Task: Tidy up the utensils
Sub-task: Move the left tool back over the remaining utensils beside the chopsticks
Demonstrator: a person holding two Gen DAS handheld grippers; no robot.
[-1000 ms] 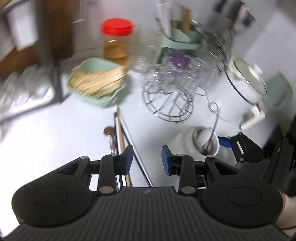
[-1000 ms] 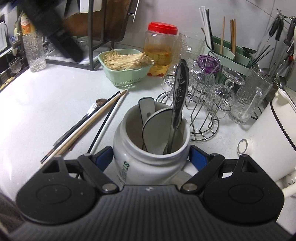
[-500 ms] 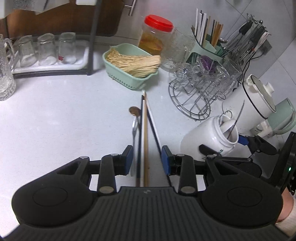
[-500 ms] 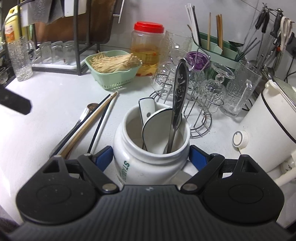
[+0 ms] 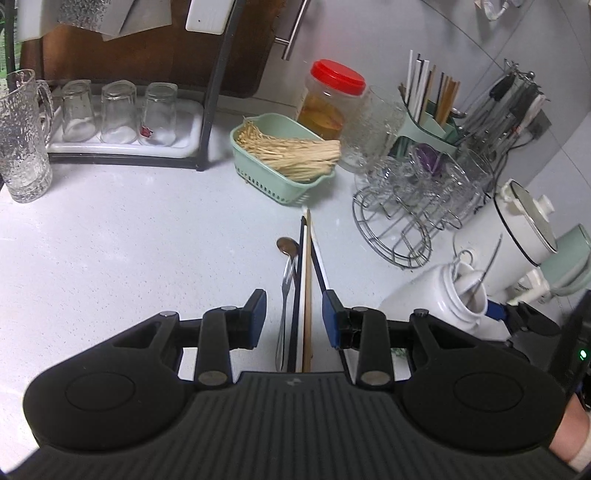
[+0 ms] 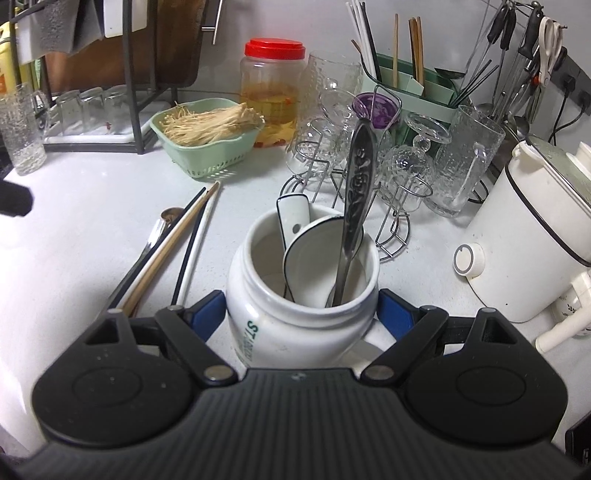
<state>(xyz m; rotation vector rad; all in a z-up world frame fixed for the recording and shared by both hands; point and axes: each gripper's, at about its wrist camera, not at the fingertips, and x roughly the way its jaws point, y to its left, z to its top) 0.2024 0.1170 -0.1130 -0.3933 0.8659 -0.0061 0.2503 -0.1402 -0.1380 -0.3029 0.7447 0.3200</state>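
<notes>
White countertop is carrying loose chopsticks (image 5: 306, 295) and a spoon (image 5: 286, 291) lying bunched together; the left gripper (image 5: 293, 319) is straddling them unclenched, lining up a pickup. Right gripper (image 6: 301, 314) is clamping the jar (image 6: 295, 317) beside them, steadying it as receptacle.

I work at a white speckled countertop (image 5: 129, 240) under soft, even light. A pale grey wall (image 6: 314, 22) runs behind it. At the back left stands a black metal rack (image 5: 214, 92) against a dark wooden board (image 5: 147, 55).
</notes>
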